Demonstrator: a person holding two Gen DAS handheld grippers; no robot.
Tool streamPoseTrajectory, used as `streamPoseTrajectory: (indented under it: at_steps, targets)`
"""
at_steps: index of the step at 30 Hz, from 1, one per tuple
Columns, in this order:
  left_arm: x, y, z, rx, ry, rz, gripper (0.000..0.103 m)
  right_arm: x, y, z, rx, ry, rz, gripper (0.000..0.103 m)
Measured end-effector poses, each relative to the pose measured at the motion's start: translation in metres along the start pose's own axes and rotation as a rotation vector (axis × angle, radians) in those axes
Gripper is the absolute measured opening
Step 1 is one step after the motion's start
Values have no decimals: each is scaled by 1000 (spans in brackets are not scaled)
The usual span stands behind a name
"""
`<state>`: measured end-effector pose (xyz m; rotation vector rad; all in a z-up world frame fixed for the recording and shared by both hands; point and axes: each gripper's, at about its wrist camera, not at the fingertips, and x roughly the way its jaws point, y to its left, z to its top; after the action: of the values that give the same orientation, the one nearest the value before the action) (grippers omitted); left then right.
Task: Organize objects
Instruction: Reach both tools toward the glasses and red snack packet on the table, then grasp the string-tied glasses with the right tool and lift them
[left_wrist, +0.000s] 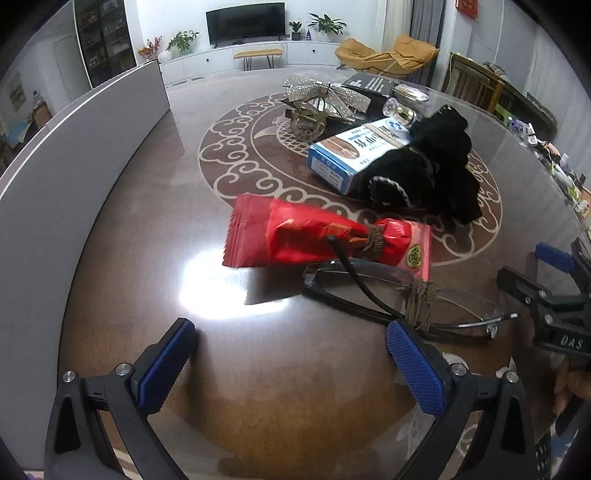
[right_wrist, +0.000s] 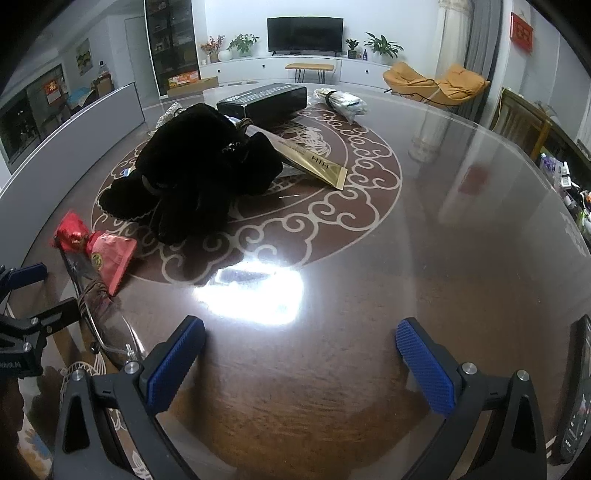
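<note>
Lying flat: red snack packet (left_wrist: 317, 234), serrated ends.

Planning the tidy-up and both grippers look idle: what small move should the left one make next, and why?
Probably ease the open left gripper forward to the glasses, the nearest item; their far side lies under the red packet.

Living room beyond the tongs: white far wall with a dark television (right_wrist: 305, 34) above a long white cabinet (right_wrist: 258, 66). Potted plants (right_wrist: 382, 45) flank the screen. Orange lounge chair (right_wrist: 436, 86) far right; dark display shelving (right_wrist: 170, 40) far left.
</note>
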<state>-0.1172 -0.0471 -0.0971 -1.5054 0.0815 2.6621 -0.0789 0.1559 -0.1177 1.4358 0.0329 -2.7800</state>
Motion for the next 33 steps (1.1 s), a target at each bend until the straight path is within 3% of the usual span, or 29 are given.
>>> streamPoseTrajectory:
  at_steps: [19,24,27,29,31,33]
  targets:
    - [-1,-1,-2,-15,-30,10,103,-1,0,-1,1,-1,4,103]
    - [-8,7,-12,37,-6,-25,103,1,-3,1,-41,2,36,103]
    - [-15,16,-25,66,3,-42,103,4,-11,8,-86,61,63,103]
    - [-21,24,-33,68,14,-43,103,3,-17,15,-11,156,48,103]
    - [-24,28,-38,73,11,-45,103,-14,-9,21,50,134,174,103]
    - [-27,33,-43,82,0,-51,103,-29,13,26,23,107,264,103]
